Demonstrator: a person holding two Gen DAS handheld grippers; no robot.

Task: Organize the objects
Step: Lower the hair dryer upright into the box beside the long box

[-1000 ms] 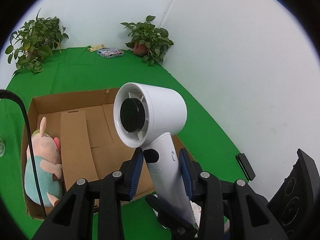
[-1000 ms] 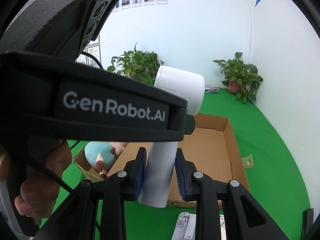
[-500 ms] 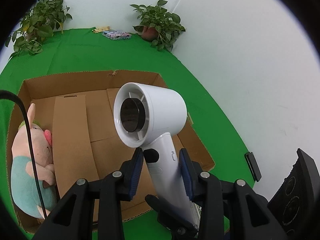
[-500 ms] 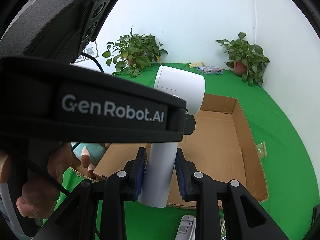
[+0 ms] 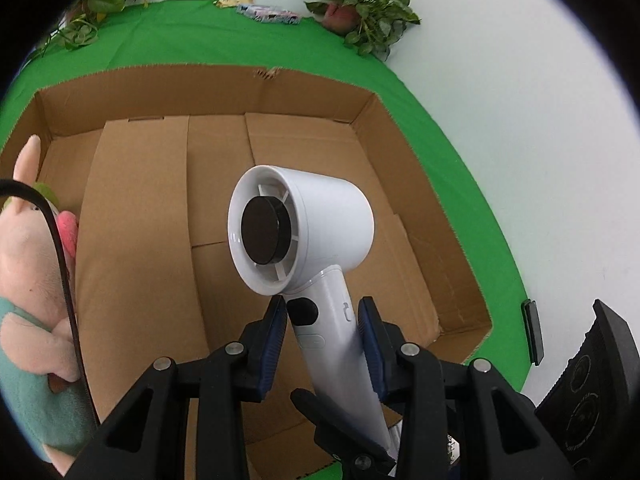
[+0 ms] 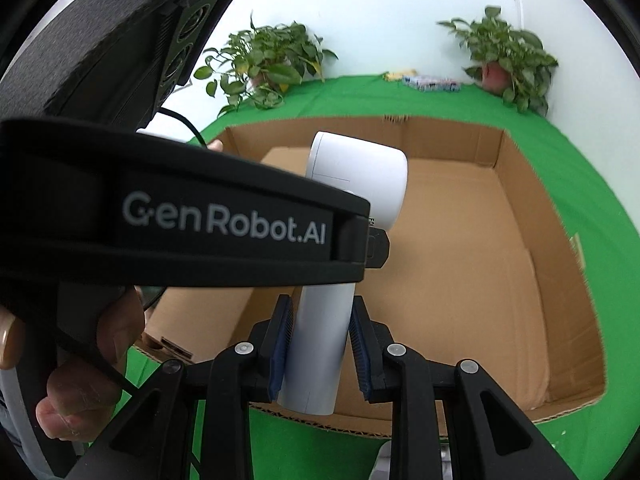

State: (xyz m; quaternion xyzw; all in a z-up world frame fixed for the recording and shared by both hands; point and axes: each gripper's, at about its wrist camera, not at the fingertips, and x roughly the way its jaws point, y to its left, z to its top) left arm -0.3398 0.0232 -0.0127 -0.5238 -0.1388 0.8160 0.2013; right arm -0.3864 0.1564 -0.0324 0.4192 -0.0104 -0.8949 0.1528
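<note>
1. Between the ribbed blue pads (image 5: 275,344) of the left hand-held gripper (image 5: 323,344) sits the smooth white plastic handle of a hair dryer (image 5: 304,232); both pads press its sides, so this gripper is clamped on it.
2. Lower on the same handle, the right hand-held gripper (image 6: 320,348) closes its own blue ribbed pads (image 6: 282,344) against the plastic, so one dryer is held by two grippers.
3. The dryer has a short cylindrical barrel and a straight handle; it hangs above the open cardboard box (image 5: 460,264), not touching it.
4. Only the left view shows the barrel's round black centre cap, white spokes and a black button on the handle; the right view shows the plain closed side.
5. The box is brown corrugated board, rectangular, with flat flaps lining its floor.
6. One plush pig (image 5: 28,288), pink with a teal body, lies against the box's left wall, clear only in the left view; a black cable (image 5: 60,256) crosses it.
7. The right view alone shows the person's hand (image 6: 80,380) gripping the black device marked "GenRobot.AI".
8. Green cloth covers the table (image 6: 580,184); two potted plants (image 6: 508,56) stand at its far edge.
</note>
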